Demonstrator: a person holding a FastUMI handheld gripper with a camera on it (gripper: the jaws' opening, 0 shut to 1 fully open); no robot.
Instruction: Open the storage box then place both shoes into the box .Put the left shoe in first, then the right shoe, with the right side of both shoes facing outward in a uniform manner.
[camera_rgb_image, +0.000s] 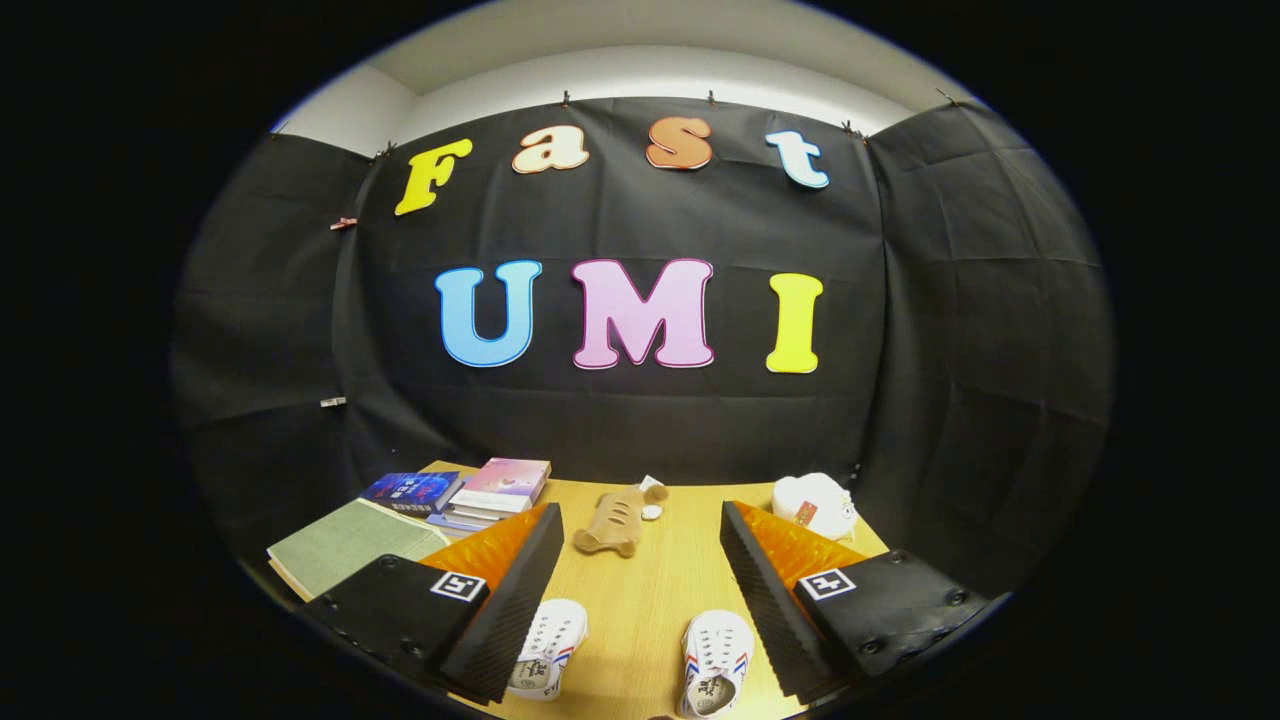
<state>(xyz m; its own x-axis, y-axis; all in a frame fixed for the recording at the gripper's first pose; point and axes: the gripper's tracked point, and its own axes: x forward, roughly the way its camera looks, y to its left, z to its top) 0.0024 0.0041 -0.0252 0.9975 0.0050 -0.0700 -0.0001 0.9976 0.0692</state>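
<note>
- Gripper (640, 570): the two fingers (515, 590) stand wide apart above the table, with nothing held between them; each finger carries a square printed marker on its upper face.
- Table (650, 590): light wood surface, running from beneath the fingers to the black cloth wall at the back.
- Left-hand white shoe (549, 645): lies on the table between the fingers, close against the inner edge of the left finger, part of its side hidden by that finger; toe pointing away from the camera, with red and blue stripes on its side.
- Right-hand white shoe (716, 660): lies on the table between the fingers, just beside the inner edge of the right finger, toe likewise pointing away; set apart from the other shoe by a strip of bare table.
- Tan plush toy (618, 522): rests on the table beyond the shoes, ahead of the gap between the fingers, with a small white object just beside its far end.
- Stack of books (495, 492): beyond the left finger, near the wall; a pink cover lies on top, with a dark blue book (412, 490) beside it.
- Green book (345, 545): flat at the table's near left corner, partly behind the left finger.
- White rounded object (815, 503): beyond the right finger, near the wall; its kind cannot be told.
</note>
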